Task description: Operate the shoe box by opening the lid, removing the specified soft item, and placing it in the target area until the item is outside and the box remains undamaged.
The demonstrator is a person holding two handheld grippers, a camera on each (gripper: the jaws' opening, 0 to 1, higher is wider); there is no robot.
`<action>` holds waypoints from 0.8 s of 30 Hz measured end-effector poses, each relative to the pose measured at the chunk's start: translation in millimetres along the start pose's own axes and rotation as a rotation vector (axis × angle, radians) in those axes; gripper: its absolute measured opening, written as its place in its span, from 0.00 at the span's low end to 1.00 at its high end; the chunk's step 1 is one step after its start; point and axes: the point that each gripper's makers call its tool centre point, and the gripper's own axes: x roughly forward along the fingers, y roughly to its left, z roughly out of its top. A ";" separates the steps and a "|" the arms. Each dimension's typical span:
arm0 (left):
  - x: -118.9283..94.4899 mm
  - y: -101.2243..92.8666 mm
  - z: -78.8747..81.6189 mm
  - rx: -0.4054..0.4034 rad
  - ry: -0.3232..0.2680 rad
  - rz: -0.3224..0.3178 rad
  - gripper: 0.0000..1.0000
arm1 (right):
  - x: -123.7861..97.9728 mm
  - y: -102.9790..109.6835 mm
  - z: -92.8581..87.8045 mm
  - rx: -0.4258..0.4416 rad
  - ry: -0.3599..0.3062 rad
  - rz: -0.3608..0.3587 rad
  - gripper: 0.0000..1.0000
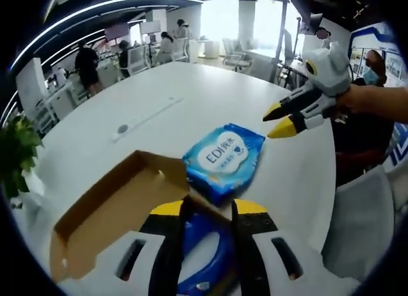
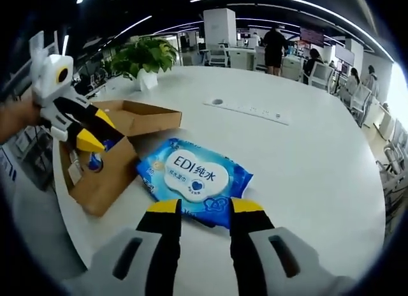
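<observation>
Resting flat on the white counter (image 2: 319, 168), just beside the open cardboard shoe box (image 2: 105, 175), the blue pack of wet wipes (image 2: 194, 178) is already out of the box, so the removal step looks done and the placing is at its close. The right gripper (image 2: 204, 210) hangs just short of the pack's near edge with its fingers released and nothing between them. The left gripper (image 1: 207, 210) is poised over the box, fingers spread, with another blue wrapped item (image 1: 204, 258) showing between and below them inside the box; whether they touch it cannot be told.

Judged from this, the next move calls for drawing both grippers clear without snagging the raised lid flap (image 1: 153, 165), or, if the second pack is also wanted, a soft pinch on its wrapper.

The pack is a glossy, pillowy plastic pouch with a white oval label and crimped ends. Plain brown corrugated board forms the thin-walled, rectangular box. Smooth and matte, the counter has a rounded edge.
</observation>
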 end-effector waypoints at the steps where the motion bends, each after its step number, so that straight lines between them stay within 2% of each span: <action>1: -2.0 1.1 -1.3 0.001 -0.002 0.002 0.27 | -0.4 2.1 1.1 -0.005 -0.001 0.005 0.28; 11: -21.5 9.1 -22.6 0.019 0.006 0.002 0.31 | -0.8 33.1 16.0 -0.038 -0.007 0.080 0.33; 17: -28.0 4.3 -34.3 0.028 0.009 -0.049 0.29 | 0.4 52.4 27.1 -0.079 -0.015 0.123 0.38; 24: -28.6 0.6 -47.3 0.056 0.029 -0.079 0.29 | 6.3 74.5 39.5 -0.121 -0.024 0.169 0.40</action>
